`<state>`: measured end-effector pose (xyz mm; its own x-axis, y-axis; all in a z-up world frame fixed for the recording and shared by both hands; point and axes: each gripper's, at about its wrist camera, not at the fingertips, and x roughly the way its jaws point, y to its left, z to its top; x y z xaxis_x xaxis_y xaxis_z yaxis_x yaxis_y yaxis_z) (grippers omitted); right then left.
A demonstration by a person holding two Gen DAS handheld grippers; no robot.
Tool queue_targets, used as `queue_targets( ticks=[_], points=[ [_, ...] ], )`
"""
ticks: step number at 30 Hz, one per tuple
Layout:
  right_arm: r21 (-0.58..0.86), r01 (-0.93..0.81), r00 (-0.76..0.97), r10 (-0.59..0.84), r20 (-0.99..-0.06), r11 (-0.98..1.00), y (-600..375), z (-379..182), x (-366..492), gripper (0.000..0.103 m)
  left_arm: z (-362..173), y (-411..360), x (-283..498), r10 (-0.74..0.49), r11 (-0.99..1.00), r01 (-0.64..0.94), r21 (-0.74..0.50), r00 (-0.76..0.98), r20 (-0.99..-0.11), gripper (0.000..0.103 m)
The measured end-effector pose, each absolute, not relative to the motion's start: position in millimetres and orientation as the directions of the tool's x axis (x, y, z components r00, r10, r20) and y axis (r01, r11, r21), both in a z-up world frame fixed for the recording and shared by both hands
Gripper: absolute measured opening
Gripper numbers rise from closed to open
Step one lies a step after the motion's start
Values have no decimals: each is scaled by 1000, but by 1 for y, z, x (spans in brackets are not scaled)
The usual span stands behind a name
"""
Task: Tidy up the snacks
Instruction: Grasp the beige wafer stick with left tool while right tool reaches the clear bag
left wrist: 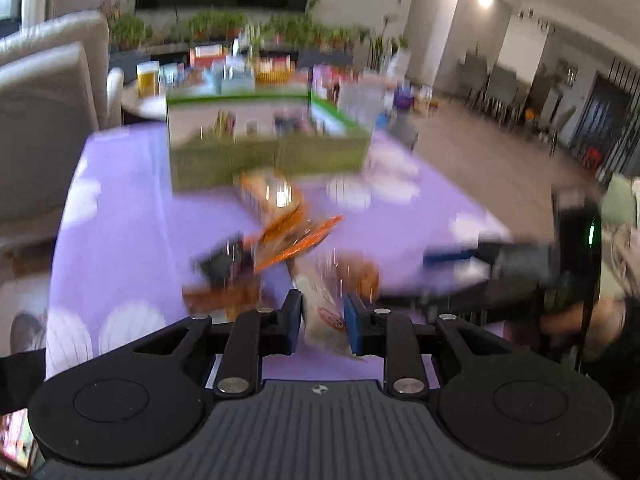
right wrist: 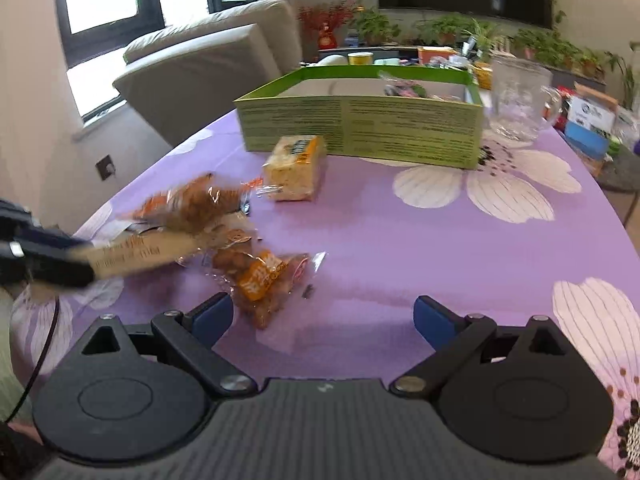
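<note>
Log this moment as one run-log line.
left gripper: shut on pale plastic snack packet | right gripper: open, empty, above purple floral tablecloth | green cardboard box: open, few snacks inside | loose wrapped snacks: on tablecloth

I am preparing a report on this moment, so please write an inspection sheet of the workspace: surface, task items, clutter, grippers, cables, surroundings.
Surface: purple floral tablecloth covers the table.
Job's things: green box, open on top, with a few wrapped items inside at the far side; pale yellow snack block lies in front of it; orange snack packets lie loose near the grippers.
Clutter: glass mug beside the box.
Grippers: left gripper shut on a pale wrapped snack; right gripper open, holding nothing.
Cables: thin dark cable at the left edge.
Surroundings: beige sofa, potted plants, windows.
</note>
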<state>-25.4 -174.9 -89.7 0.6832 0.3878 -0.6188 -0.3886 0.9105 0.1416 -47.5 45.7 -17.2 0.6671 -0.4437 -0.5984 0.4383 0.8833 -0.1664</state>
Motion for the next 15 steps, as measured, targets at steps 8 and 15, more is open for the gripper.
queue_targets(
  ticks=[8,15],
  points=[
    [158,-418,661,419,-622,895,-163,-92,-32,52,2,42,-32,-438,892,425,-152,733,-521,8],
    [92,-460,667,412,-621,883,-133,-96,-29,52,-13,60,-27,-412,907,376,-187,710,-571,12]
  ],
)
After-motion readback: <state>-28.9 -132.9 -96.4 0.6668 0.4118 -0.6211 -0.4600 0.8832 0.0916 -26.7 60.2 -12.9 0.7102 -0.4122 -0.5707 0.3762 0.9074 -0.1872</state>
